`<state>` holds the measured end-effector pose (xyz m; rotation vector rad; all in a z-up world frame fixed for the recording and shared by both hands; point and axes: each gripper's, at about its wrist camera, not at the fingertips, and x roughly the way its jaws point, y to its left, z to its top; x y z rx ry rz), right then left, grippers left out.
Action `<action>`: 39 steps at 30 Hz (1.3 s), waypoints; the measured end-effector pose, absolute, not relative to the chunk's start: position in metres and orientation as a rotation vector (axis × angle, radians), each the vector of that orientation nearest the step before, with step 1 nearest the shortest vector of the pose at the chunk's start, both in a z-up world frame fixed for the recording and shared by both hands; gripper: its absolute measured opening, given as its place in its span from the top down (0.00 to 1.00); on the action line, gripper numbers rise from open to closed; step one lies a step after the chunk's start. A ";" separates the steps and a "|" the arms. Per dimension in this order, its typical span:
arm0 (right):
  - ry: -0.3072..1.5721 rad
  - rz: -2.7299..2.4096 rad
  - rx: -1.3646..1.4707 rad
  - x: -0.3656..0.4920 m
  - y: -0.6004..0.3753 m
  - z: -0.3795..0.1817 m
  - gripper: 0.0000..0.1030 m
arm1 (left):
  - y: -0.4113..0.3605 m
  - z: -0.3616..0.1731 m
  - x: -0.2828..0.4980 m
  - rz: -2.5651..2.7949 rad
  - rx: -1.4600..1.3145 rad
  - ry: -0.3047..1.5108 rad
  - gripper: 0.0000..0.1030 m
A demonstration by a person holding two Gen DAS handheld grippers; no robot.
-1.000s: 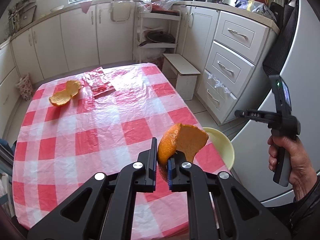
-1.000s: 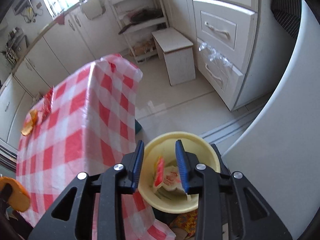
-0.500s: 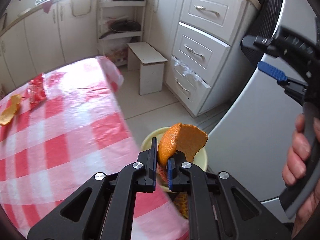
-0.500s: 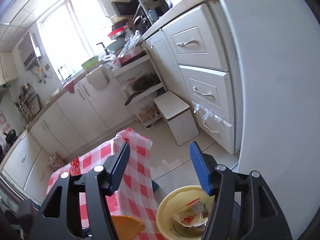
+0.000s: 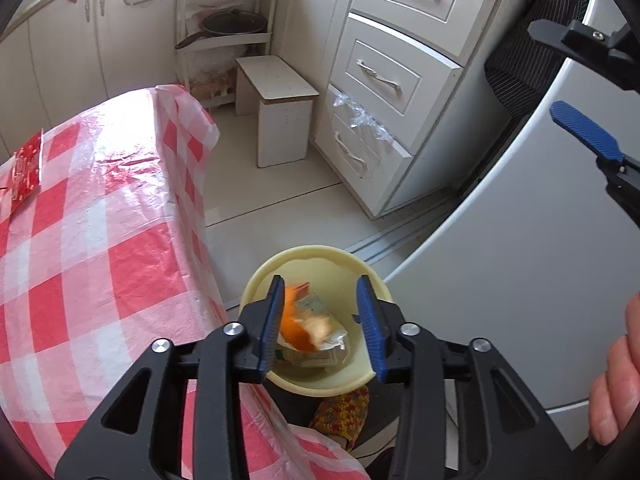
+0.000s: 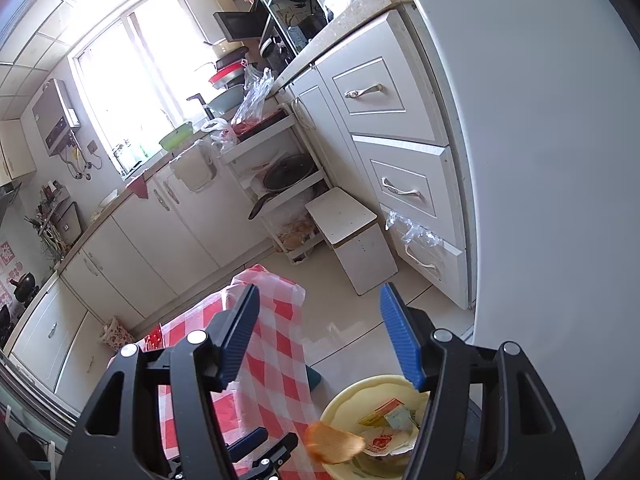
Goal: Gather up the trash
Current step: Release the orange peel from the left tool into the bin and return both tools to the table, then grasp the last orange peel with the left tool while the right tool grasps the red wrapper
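Observation:
My left gripper (image 5: 320,318) is open above a pale yellow bin (image 5: 316,384) that stands on the floor beside the table. An orange peel (image 5: 298,326), blurred, is loose between the jaws and over the bin, which holds paper wrappers (image 5: 320,336). In the right wrist view the same peel (image 6: 334,446) hangs at the bin (image 6: 348,400) rim. My right gripper (image 6: 320,334) is open and empty, raised high and aimed at the kitchen. A red wrapper (image 5: 26,168) lies on the checked table (image 5: 80,248) at the far left.
A white fridge (image 5: 520,260) stands close on the right of the bin. White drawers (image 5: 384,80) and a small white stool (image 5: 280,120) stand beyond it on the tiled floor. A shelf rack with a pan (image 5: 232,24) is at the back.
My left gripper swung right from the table to over the bin and opened, letting go of the orange peel. My right gripper rose and opened wider.

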<state>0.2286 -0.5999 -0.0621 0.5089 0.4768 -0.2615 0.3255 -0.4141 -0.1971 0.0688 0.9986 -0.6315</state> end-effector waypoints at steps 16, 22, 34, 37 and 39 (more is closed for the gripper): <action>0.520 -0.215 0.475 0.240 -0.580 -0.065 0.40 | -0.305 -0.168 0.325 -0.502 -0.012 0.937 0.44; 0.596 -0.142 0.444 0.260 -0.553 -0.073 0.37 | -0.181 -0.176 0.350 -0.279 -0.139 0.935 0.38; 0.798 0.085 0.219 0.340 -0.422 -0.105 0.37 | -0.019 -0.188 0.452 0.076 -0.395 0.911 0.29; 0.826 0.152 0.150 0.366 -0.382 -0.116 0.37 | -0.014 -0.195 0.474 0.081 -0.410 0.932 0.27; 0.840 0.195 0.126 0.383 -0.358 -0.123 0.37 | -0.011 -0.201 0.483 0.085 -0.426 0.945 0.27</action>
